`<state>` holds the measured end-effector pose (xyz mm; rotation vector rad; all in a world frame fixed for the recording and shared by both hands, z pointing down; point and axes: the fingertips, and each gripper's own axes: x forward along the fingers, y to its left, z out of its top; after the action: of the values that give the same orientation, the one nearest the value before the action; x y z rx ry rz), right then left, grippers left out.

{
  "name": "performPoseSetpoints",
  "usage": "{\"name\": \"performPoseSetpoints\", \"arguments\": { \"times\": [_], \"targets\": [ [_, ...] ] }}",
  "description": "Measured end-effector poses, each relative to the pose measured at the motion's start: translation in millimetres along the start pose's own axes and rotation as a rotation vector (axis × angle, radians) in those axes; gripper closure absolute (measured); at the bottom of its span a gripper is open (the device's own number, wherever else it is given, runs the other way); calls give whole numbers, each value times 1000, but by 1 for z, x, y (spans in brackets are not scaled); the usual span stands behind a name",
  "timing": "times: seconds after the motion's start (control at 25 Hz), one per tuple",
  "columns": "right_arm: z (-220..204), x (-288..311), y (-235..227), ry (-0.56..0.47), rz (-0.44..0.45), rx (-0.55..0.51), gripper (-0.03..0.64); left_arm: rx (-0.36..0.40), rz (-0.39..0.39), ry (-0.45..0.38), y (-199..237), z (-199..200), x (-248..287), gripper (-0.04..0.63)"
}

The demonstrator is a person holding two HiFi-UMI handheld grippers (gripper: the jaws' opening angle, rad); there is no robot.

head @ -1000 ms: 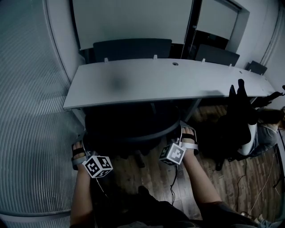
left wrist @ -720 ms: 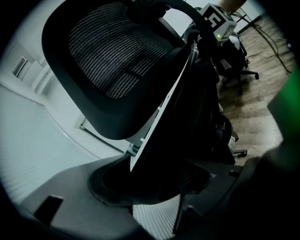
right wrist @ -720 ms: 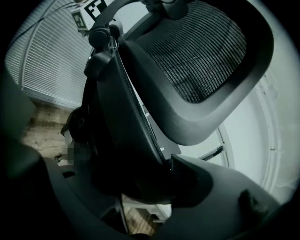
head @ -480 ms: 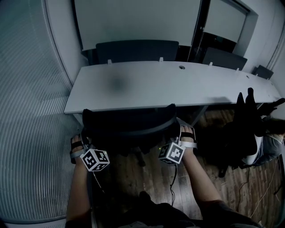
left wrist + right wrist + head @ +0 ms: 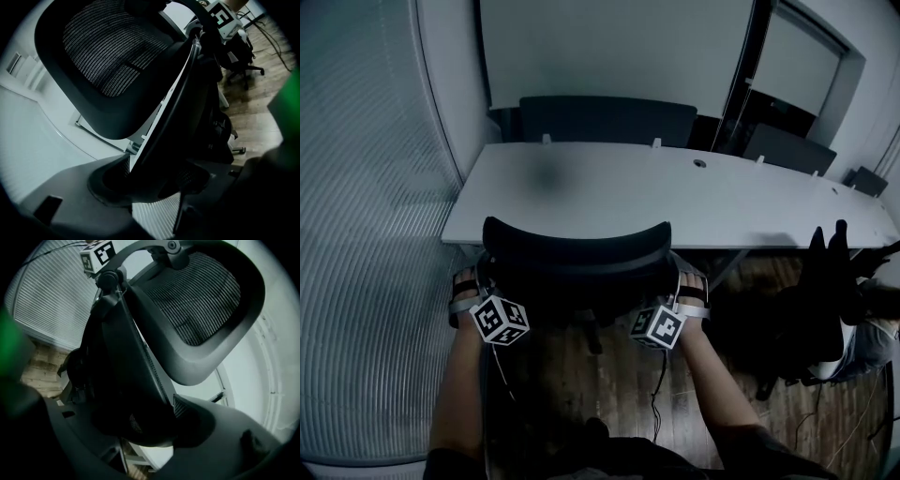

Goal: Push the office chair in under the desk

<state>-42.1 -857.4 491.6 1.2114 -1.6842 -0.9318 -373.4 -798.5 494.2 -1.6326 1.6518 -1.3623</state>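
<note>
**Desk:** Where was the office chair [image 5: 577, 262] when you paused?

**Me:** Its backrest [image 5: 108, 61] stood right at the near edge of the tabletop [image 5: 694, 202], roughly square to it. The backrest hid the seat in my head view, so I couldn't say how far under it sat.

**Desk:** And the tongs?

**Me:** Both had hold. The left tongs [image 5: 473, 281] were clamped on the backrest's left rim and the right tongs [image 5: 682, 284] on its right rim. Each pair stood fairly wide, because the frame between the pads was thick.

**Desk:** Which step was that?

**Me:** Mid-push, I judged, with most of the travel done.

**Desk:** What did the next move need?

**Me:** An even, level shove from both hands, so the chair wouldn't swivel toward the second chair [image 5: 797, 309] on the right. Then I'd let go once the backrest reached the edge.
</note>
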Motion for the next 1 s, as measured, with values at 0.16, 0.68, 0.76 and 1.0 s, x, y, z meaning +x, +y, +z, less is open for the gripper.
{"name": "performPoseSetpoints", "arguments": {
  "times": [0.16,0.68,0.76,1.0],
  "targets": [
    [8,10,-1,-28,13,-1,351,-18,-11,37,6,-3,9,324],
    [27,-89,-15,-126,65,361,357,-556,-28,33,-27,-24,-116,358],
    [45,-108,-18,-174,58,463,405,-660,-39,0,-30,-19,-142,461],
    [81,-171,-11,-251,62,619,577,-823,-9,-108,-27,-2,-220,568]
  ]
}}
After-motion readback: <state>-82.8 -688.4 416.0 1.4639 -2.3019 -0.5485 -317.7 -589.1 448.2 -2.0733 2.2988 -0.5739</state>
